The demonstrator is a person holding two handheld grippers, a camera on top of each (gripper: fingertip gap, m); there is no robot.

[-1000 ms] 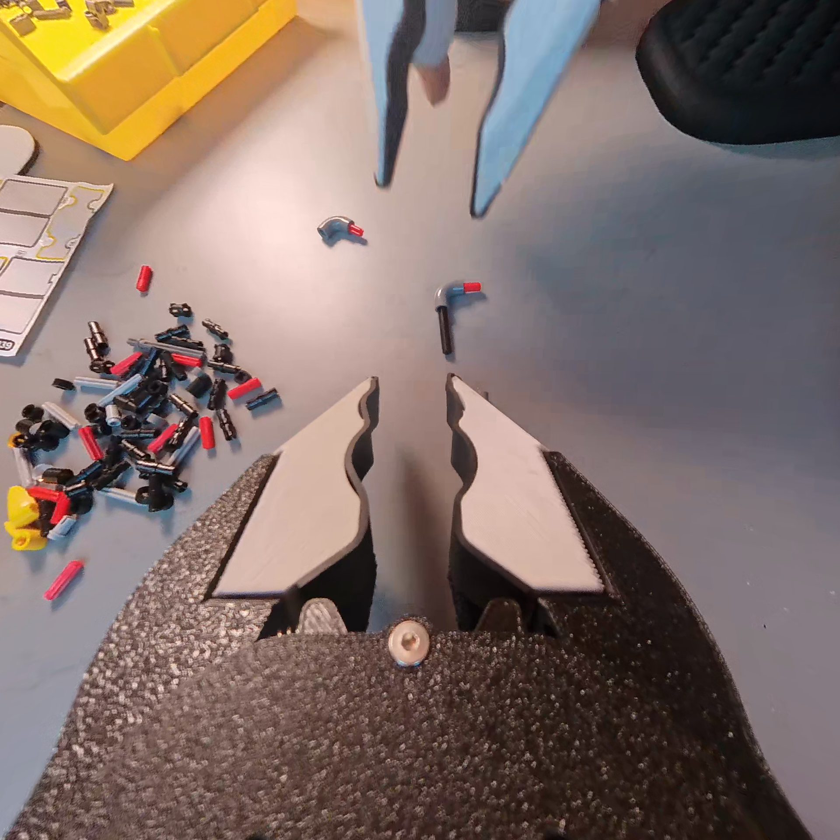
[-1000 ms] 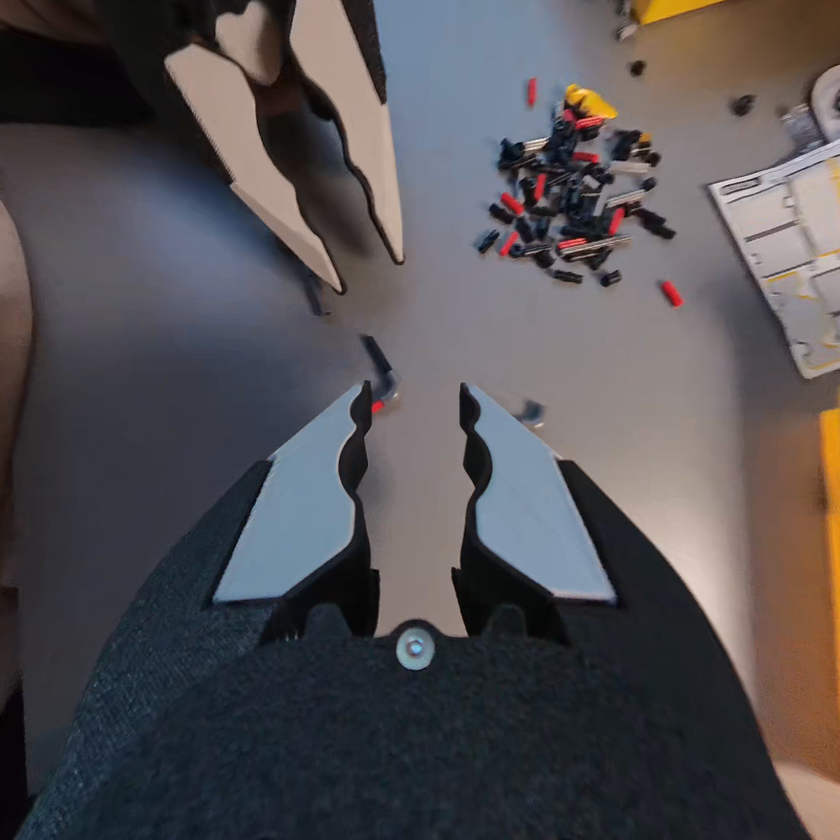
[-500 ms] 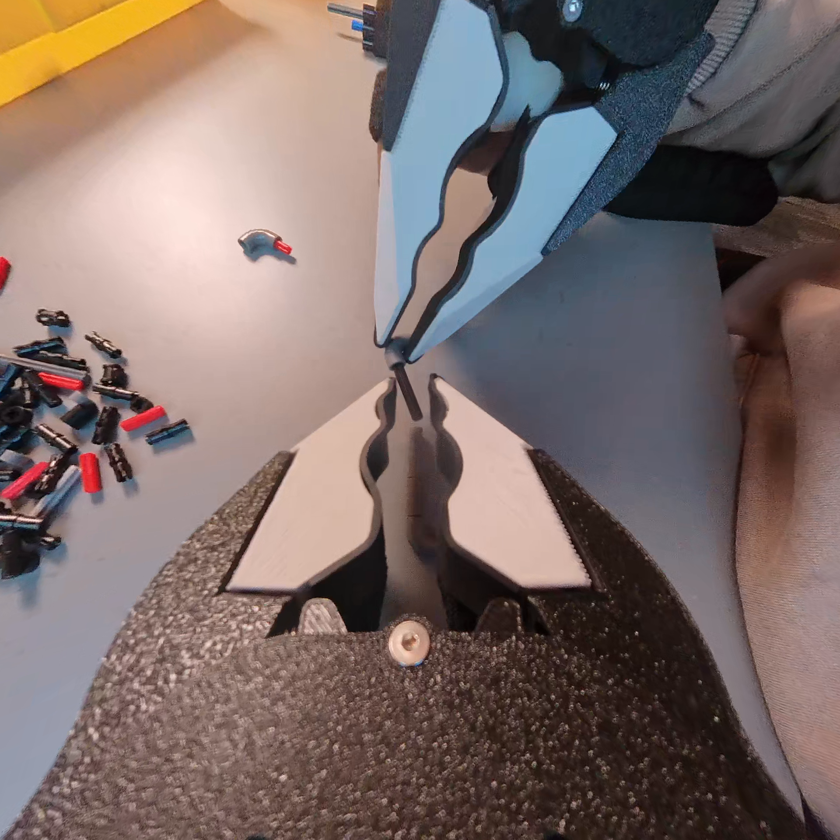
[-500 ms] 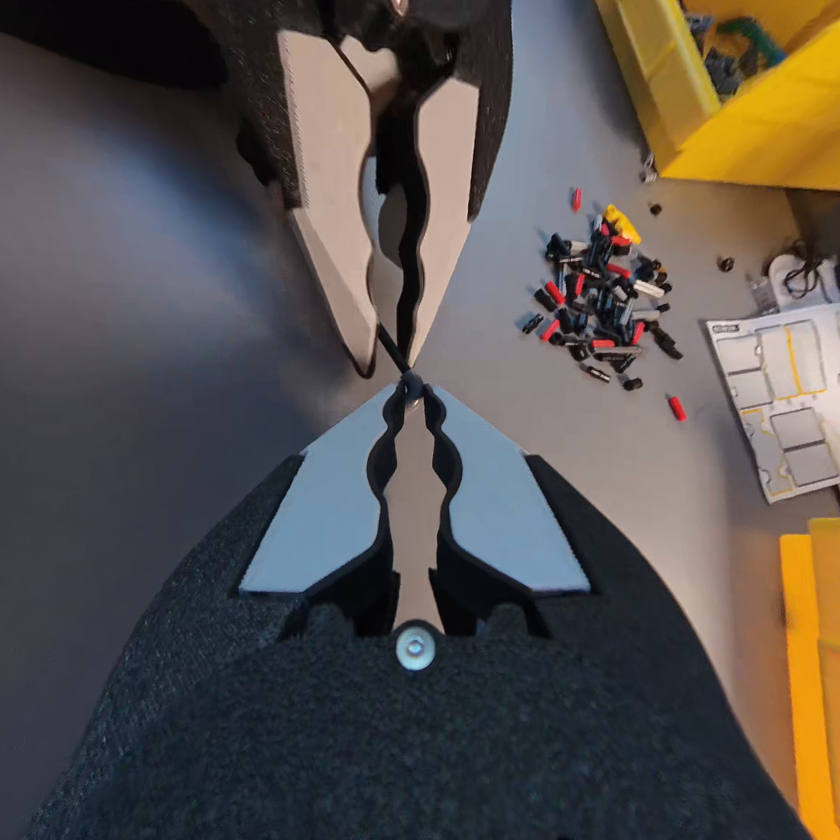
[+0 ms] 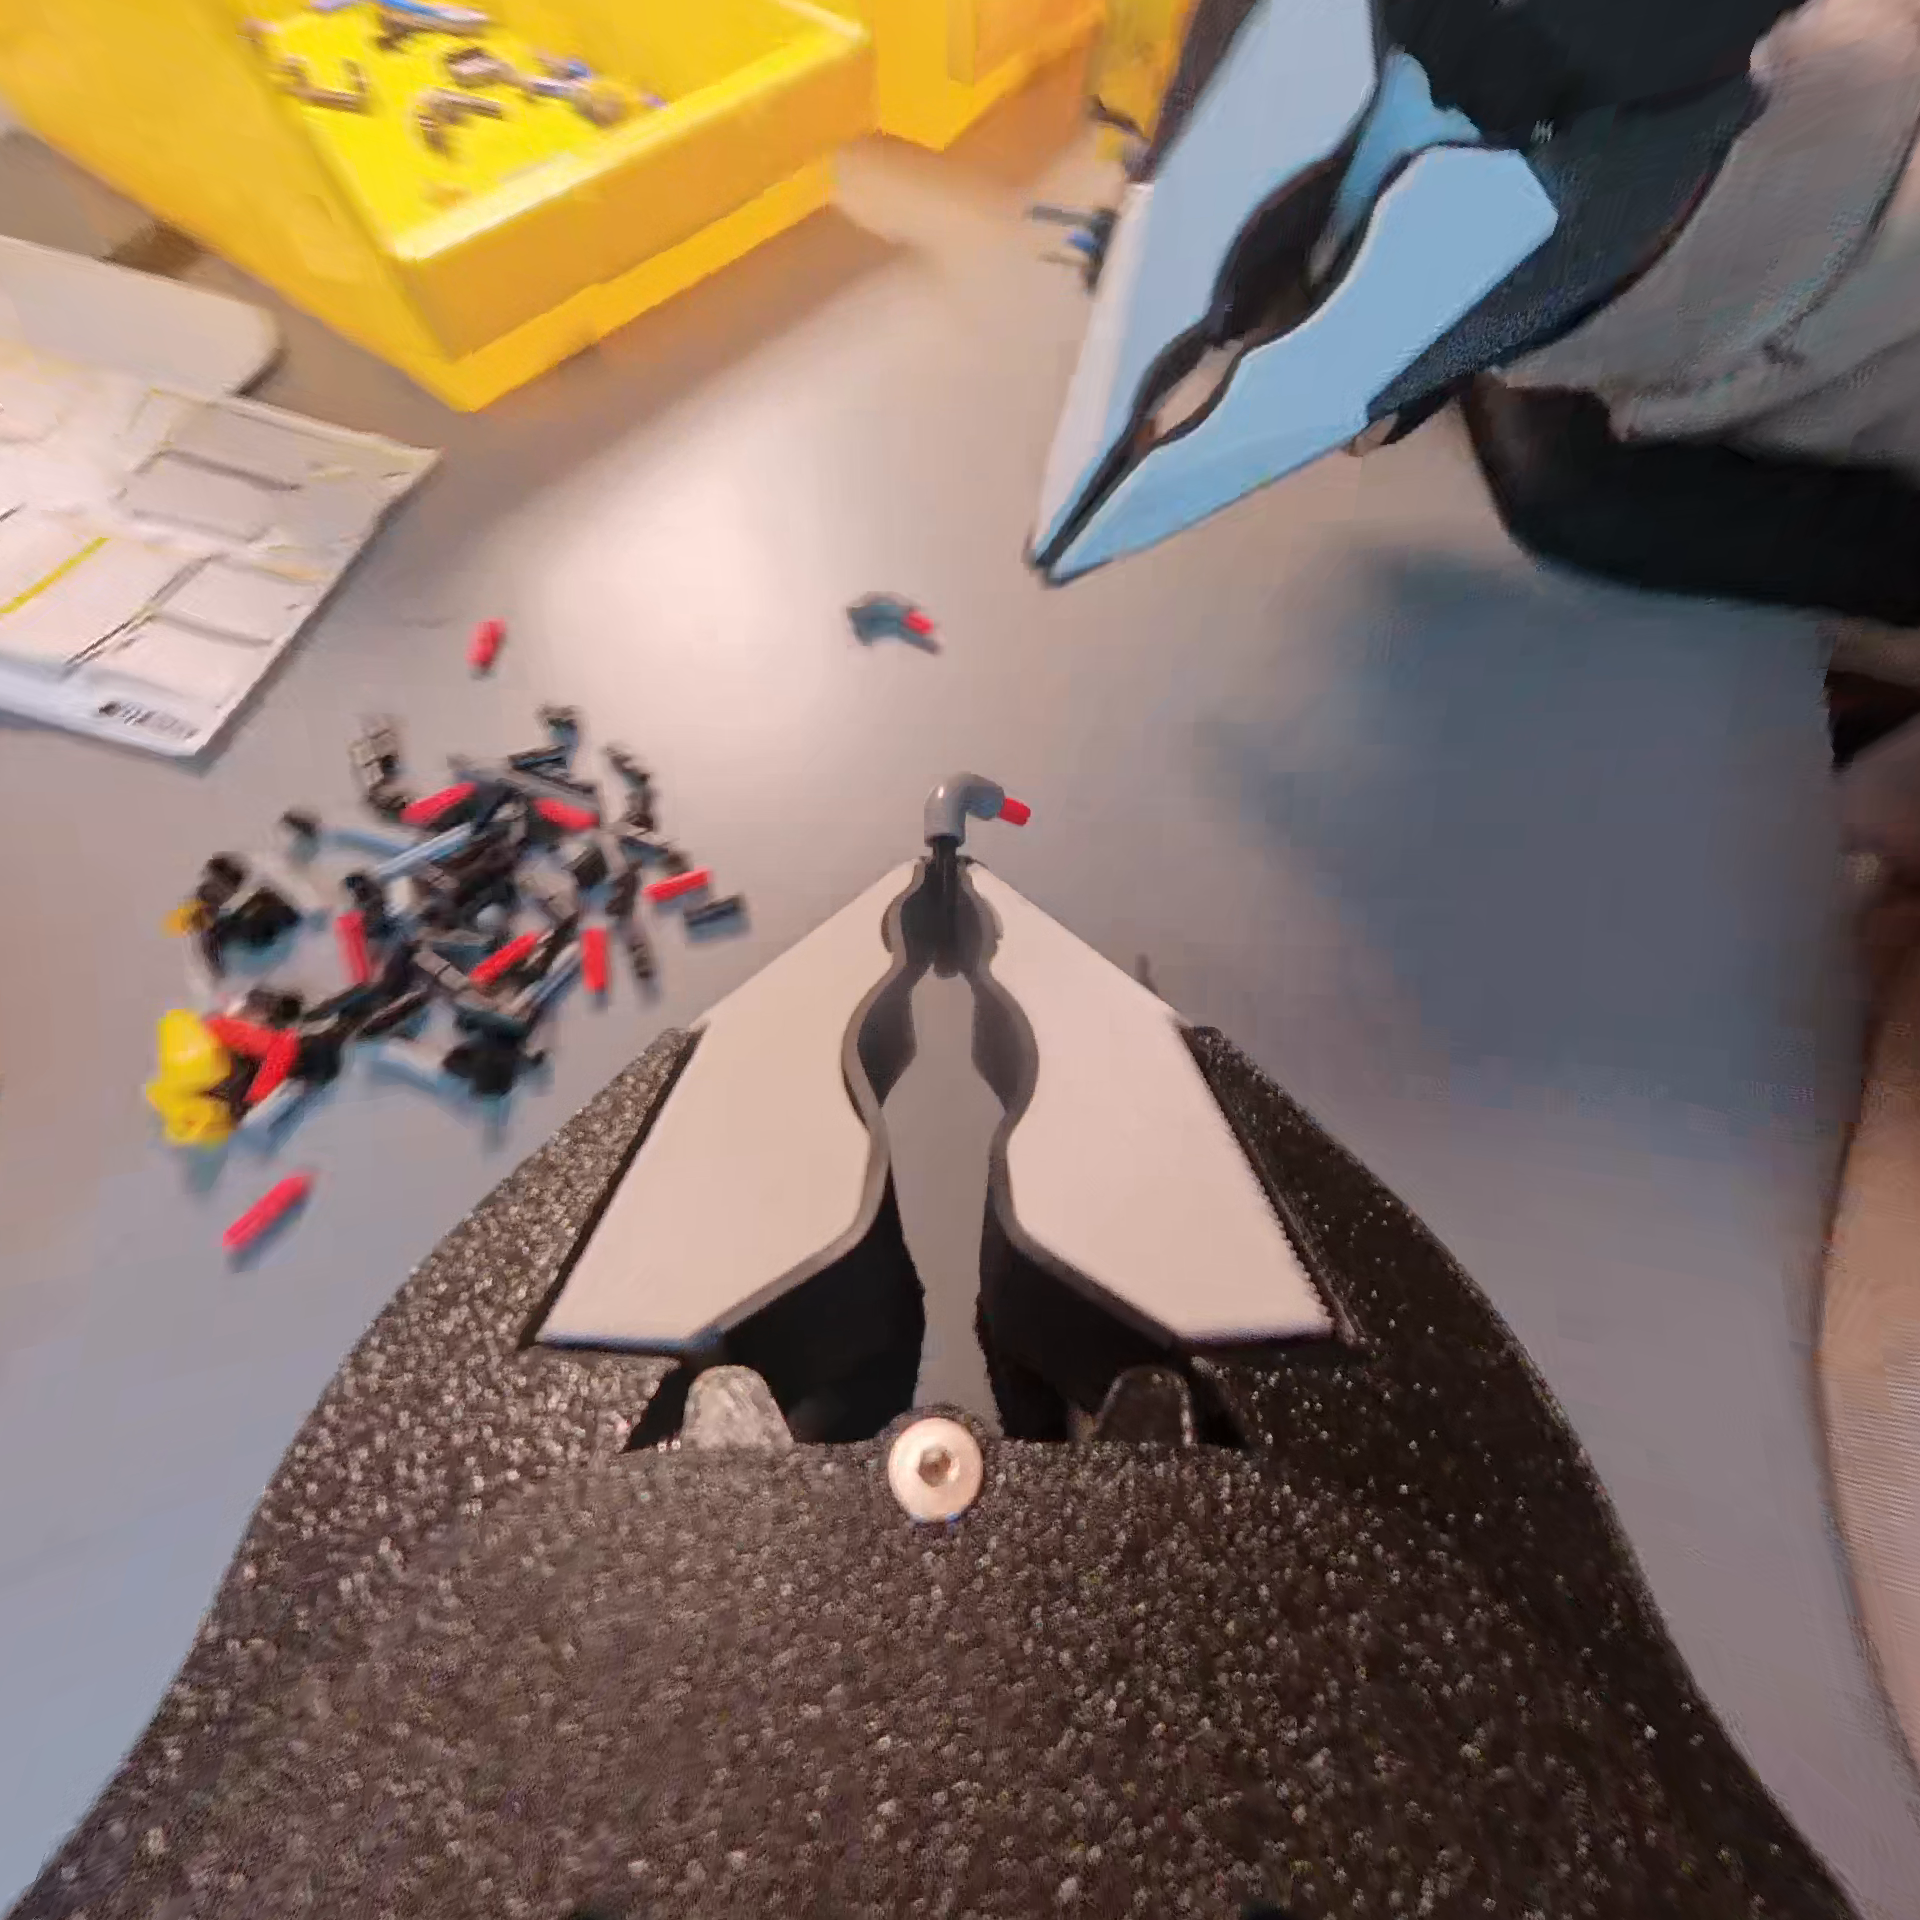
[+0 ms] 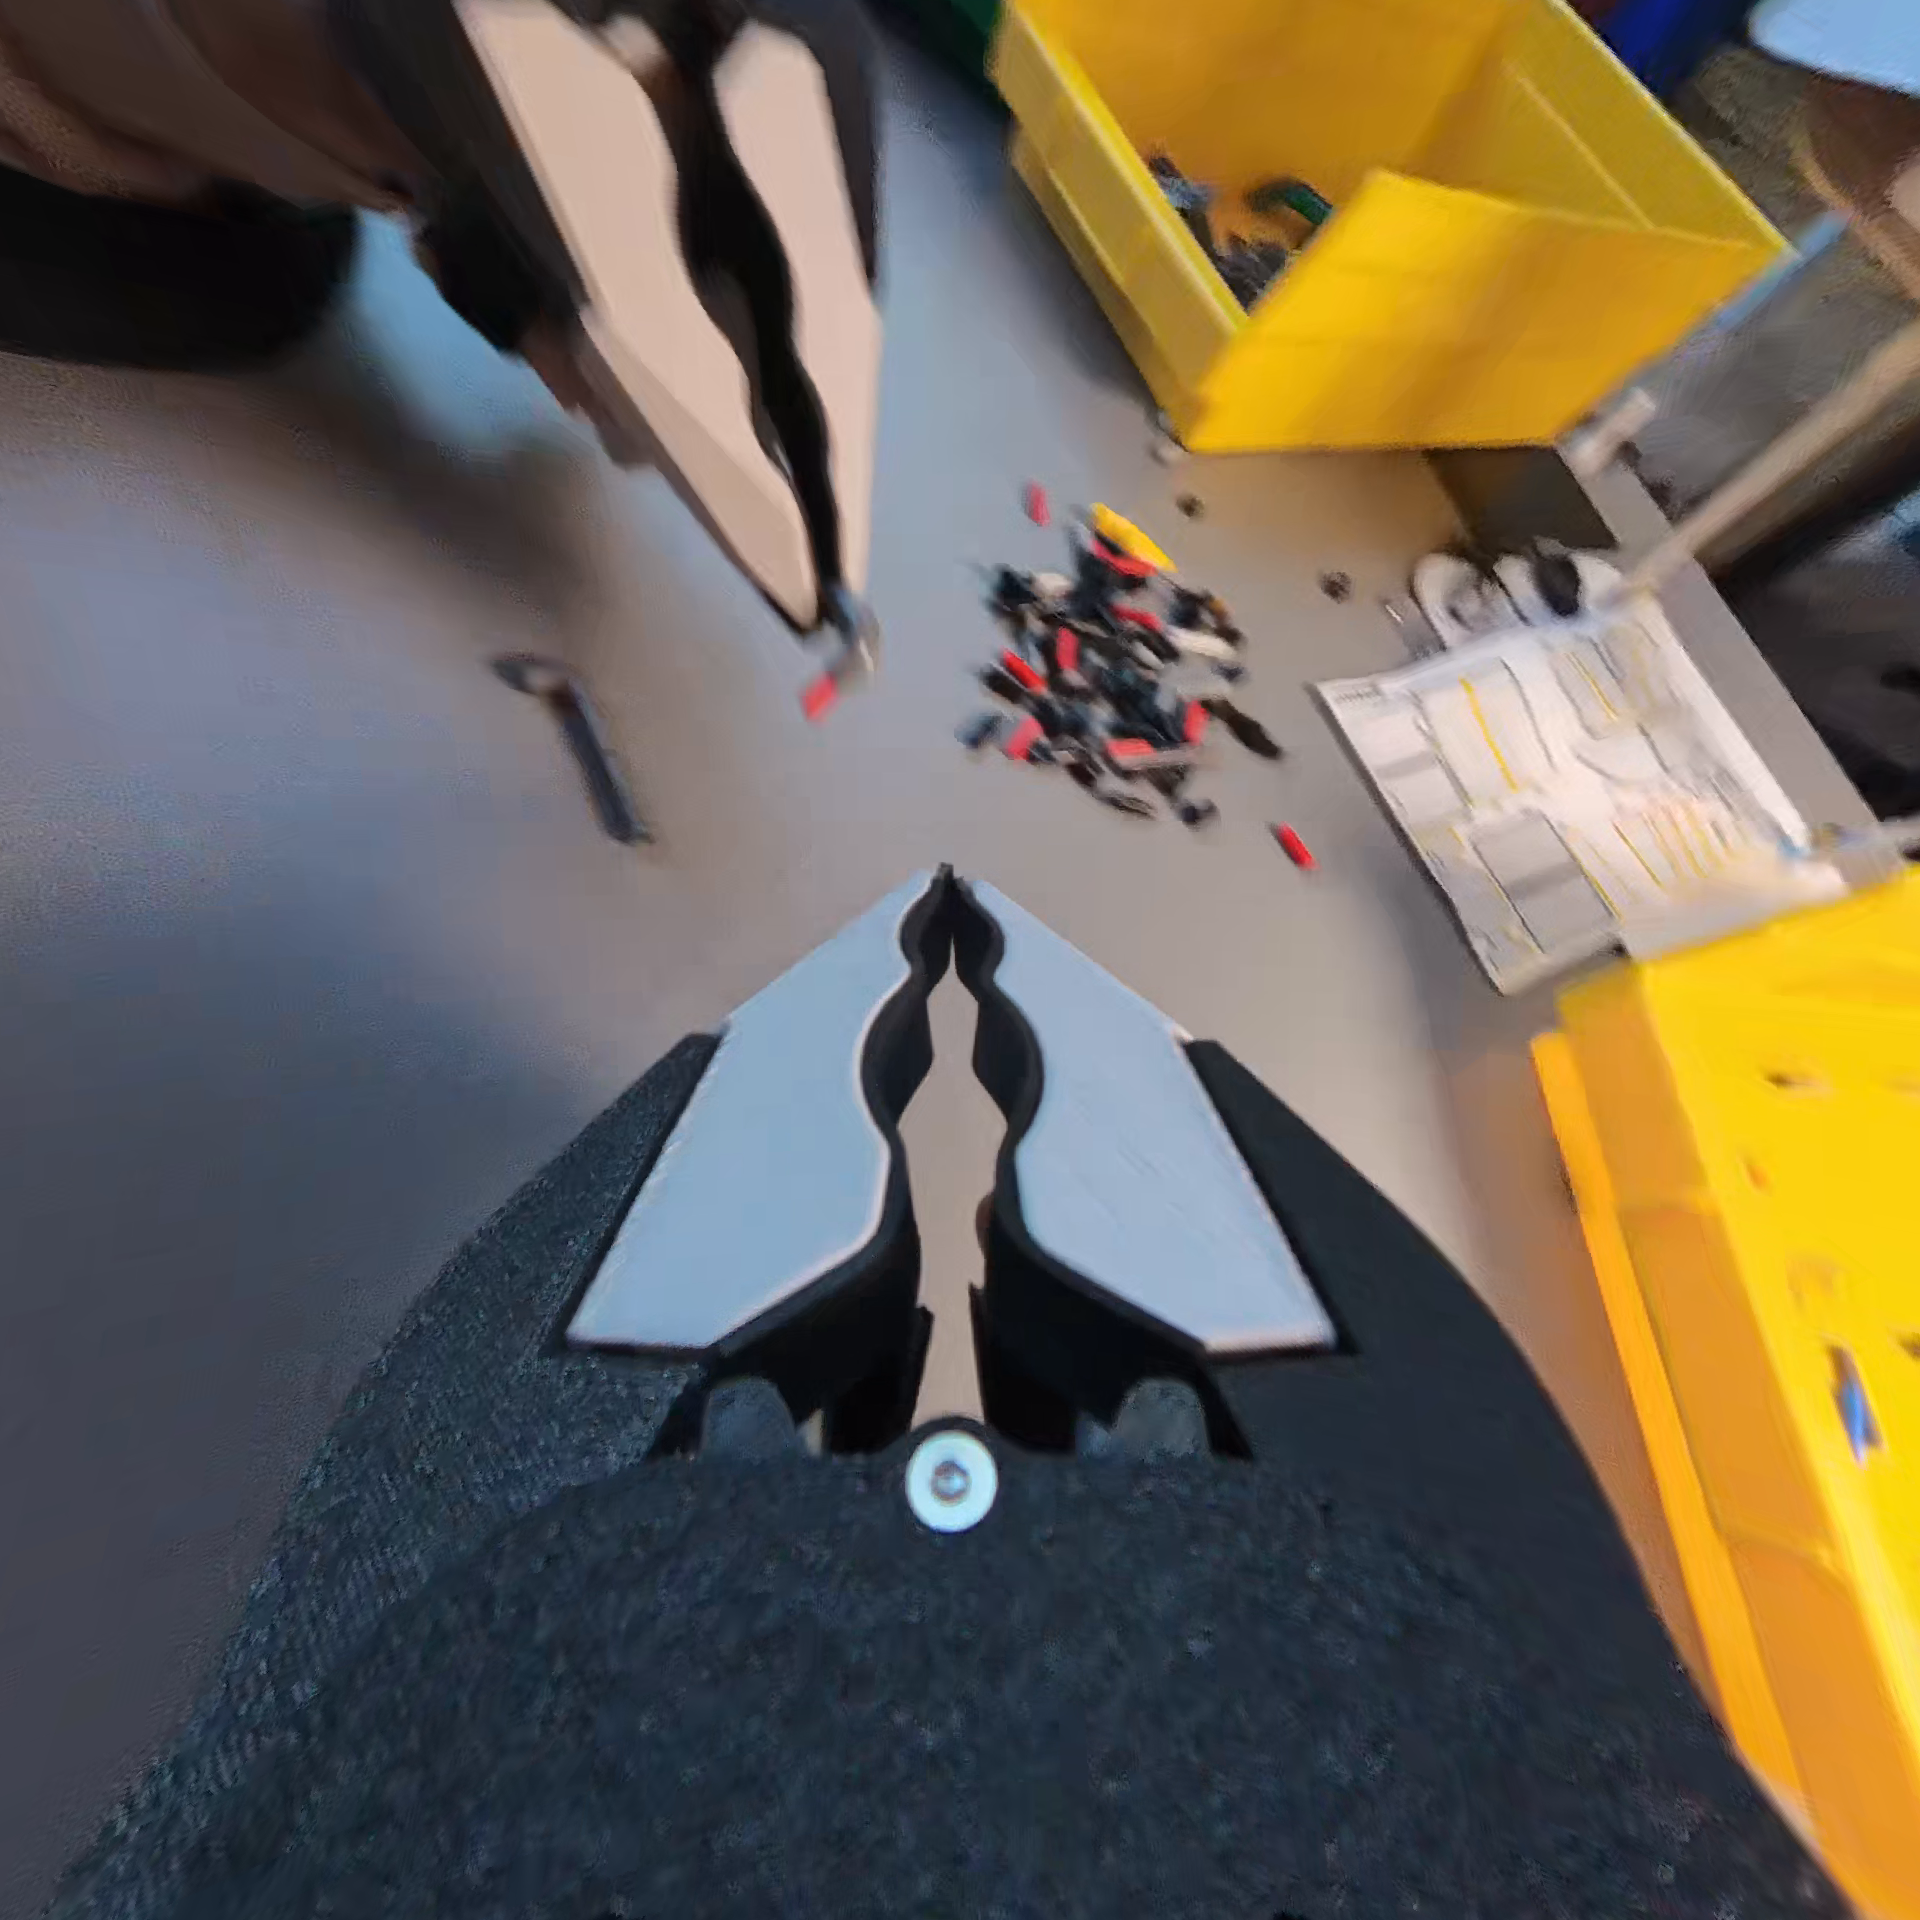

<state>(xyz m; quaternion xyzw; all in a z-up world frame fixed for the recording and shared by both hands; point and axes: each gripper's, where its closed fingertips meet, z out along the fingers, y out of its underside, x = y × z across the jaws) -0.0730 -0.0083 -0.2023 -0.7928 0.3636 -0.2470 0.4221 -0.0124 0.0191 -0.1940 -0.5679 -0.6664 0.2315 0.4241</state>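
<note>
My left gripper (image 5: pixel 943 871) is shut on the black pin of a small part: a grey elbow connector (image 5: pixel 958 808) with a red pin at its end, sticking out past the fingertips above the grey table. The right wrist view shows the same part (image 6: pixel 836 670), blurred, at the left gripper's tips. My right gripper (image 6: pixel 945 878) is shut with nothing visible between its tips. In the left wrist view it (image 5: pixel 1049 566) hangs at the upper right, apart from the held part. A second grey elbow with a red pin (image 5: pixel 888 623) lies on the table between the grippers.
A pile of small black, red and grey pins (image 5: pixel 447 935) lies to the left, with a yellow piece (image 5: pixel 187 1081). A printed sheet (image 5: pixel 177 540) and yellow bins (image 5: pixel 468 187) stand beyond. Another yellow bin (image 6: pixel 1745 1195) is near the right gripper. A dark blurred streak (image 6: pixel 582 743) marks the table. Spacing between my two grippers at the tips: around 7 centimetres.
One second ago both grippers were open and the part lay on the table. Half a second ago they met on it tip to tip. Now the left holds it alone; the right has drawn back.
</note>
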